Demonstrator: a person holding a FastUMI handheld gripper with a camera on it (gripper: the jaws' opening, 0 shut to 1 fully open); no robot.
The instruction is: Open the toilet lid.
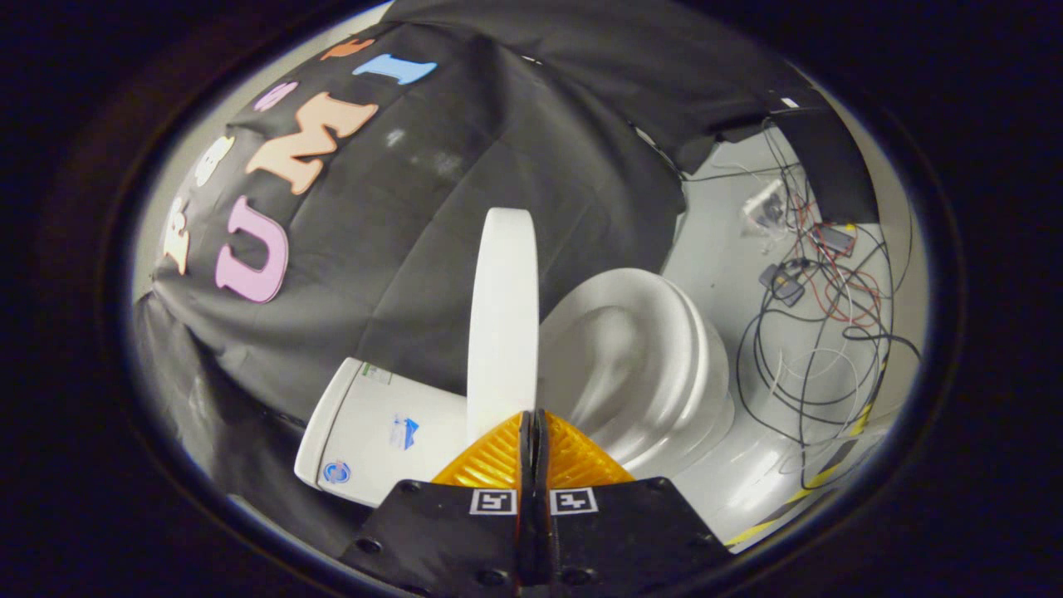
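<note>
The toilet lid (502, 320) stood raised on edge just ahead of the gripper (532, 432), between the tank (378, 428) and the bowl (639, 365). The fingers were clenched together, grasping nothing, their tips at the lid's rim. It looked like stiff, smooth, fairly light plastic, best pushed at that free rim. Beyond the bowl, loose cables (818, 332) lay on the floor.

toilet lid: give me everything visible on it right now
The toilet lid is a plain white, smooth, plastic-looking oval slab, seen edge-on. It stands raised, roughly upright, between the tank and the open bowl, so the toilet is already open. Its lower end sits just ahead of the gripper, whose fingers are closed together with nothing between them; whether the tips touch the lid cannot be told. Hinges are hidden.
</note>
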